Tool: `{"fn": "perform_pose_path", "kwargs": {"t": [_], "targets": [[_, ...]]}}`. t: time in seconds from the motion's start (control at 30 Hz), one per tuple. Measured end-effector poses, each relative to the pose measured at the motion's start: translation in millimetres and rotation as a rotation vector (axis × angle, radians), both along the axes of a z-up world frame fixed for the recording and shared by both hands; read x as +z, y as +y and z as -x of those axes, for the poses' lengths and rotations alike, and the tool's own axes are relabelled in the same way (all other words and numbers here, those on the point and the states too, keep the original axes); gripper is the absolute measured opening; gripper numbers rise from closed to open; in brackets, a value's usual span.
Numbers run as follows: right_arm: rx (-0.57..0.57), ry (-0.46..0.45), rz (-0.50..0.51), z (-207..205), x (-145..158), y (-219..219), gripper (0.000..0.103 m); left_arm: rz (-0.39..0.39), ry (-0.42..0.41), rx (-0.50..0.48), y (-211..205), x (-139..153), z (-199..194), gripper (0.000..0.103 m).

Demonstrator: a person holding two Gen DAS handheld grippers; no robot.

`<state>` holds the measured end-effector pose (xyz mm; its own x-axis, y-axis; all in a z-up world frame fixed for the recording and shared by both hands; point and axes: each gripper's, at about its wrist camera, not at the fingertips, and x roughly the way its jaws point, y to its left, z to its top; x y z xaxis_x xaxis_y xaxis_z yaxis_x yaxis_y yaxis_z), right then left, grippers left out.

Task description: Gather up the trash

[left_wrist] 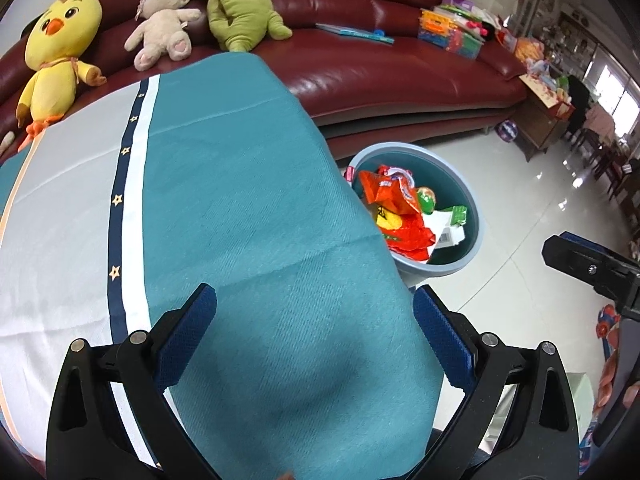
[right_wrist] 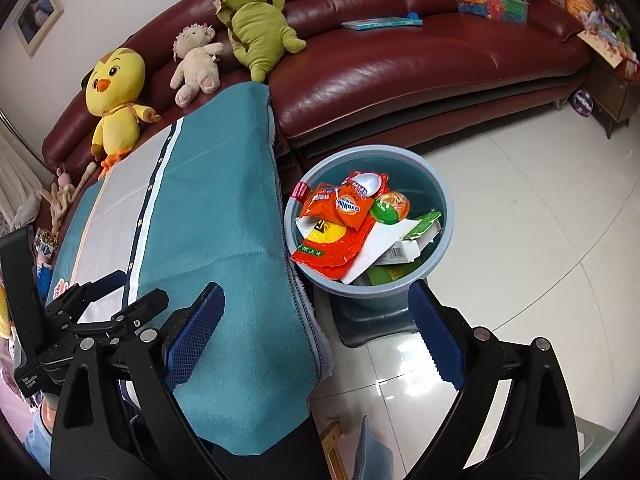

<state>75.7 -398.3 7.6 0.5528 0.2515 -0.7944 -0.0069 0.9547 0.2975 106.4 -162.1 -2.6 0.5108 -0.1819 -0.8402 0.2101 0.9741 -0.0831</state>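
Observation:
A grey-blue round bin (right_wrist: 447, 216) stands on the floor beside the table, filled with orange snack wrappers (right_wrist: 340, 216), a green-orange ball (right_wrist: 390, 208), white paper and small cartons. In the left wrist view the same bin (left_wrist: 474, 216) shows past the table edge. My left gripper (left_wrist: 314, 334) hangs open over the teal tablecloth (left_wrist: 260, 220) with nothing between its blue pads. My right gripper (right_wrist: 316, 330) is open too, above the table's edge and the floor, near the bin. The left gripper (right_wrist: 102, 300) appears at the left of the right wrist view.
A dark red leather sofa (right_wrist: 400, 64) runs behind the table, carrying a yellow chick plush (right_wrist: 116, 96), a beige plush (right_wrist: 196, 64), a green plush (right_wrist: 256, 28), a book and toy boxes. Glossy white floor tiles (right_wrist: 520, 240) spread to the right. A wooden cabinet (left_wrist: 540, 120) stands at the sofa's end.

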Motion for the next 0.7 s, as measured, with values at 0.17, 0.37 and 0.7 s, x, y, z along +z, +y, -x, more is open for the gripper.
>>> {"fn": "perform_pose_path", "kwargs": {"t": [0.17, 0.37, 0.7], "targets": [[-0.004, 0.007, 0.022, 0.5, -9.7, 4.0, 0.089, -0.007, 0.005, 0.011, 2.1, -3.5, -0.6, 0.099], [-0.004, 0.023, 0.015, -1.4, -18.1, 4.6, 0.089, -0.01, 0.014, 0.022, 4.1, -9.6, -2.4, 0.099], [-0.038, 0.04, 0.034, -4.2, -31.6, -2.0, 0.089, -0.033, 0.007, 0.055, 5.1, -17.4, -1.3, 0.099]]}}
